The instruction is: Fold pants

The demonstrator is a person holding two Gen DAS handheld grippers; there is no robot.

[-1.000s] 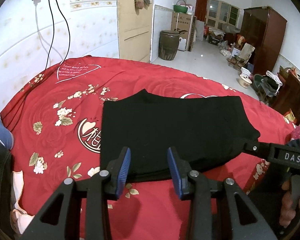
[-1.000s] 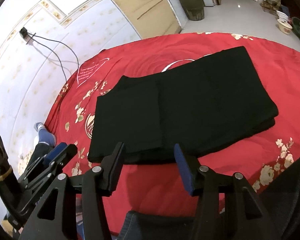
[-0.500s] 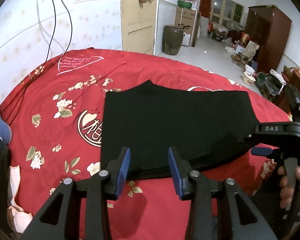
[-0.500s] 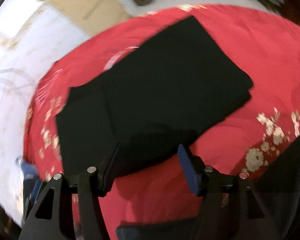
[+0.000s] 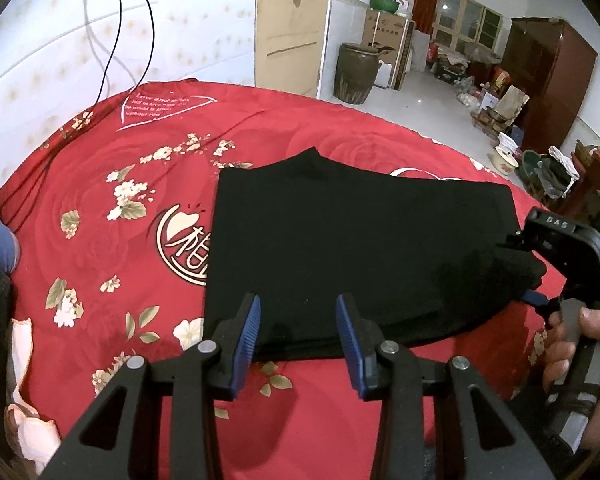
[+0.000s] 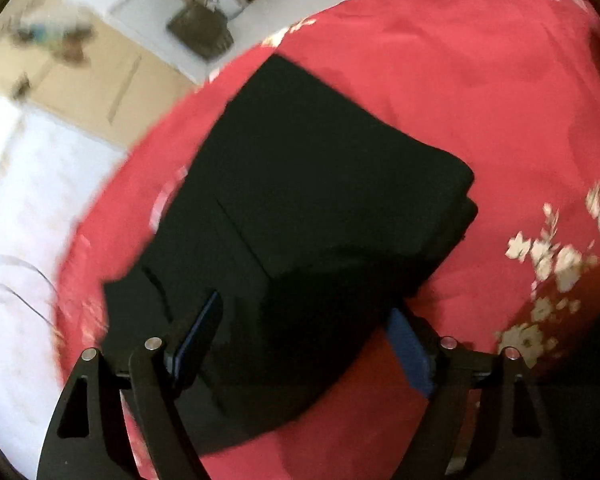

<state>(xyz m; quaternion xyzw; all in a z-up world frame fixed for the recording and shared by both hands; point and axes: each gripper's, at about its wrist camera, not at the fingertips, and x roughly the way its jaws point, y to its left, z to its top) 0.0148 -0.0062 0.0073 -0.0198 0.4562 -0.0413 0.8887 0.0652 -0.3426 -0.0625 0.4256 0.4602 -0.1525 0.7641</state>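
Both jaws of the right gripper [image 6: 300, 332] now straddle the pants' [image 6: 320, 200] corner.

A red bedspread [image 5: 100, 240] printed with pale flowers covers the bed. Behind it stands a white tiled wall [image 5: 40, 60] with black cables [image 5: 116, 40] hanging down, beside a tan door [image 5: 286, 40]. On the pale floor [image 5: 420, 100] sit a dark earthenware jar [image 5: 356, 74], what looks like a cardboard box [image 5: 386, 40], and a dark wooden wardrobe [image 5: 548, 80]
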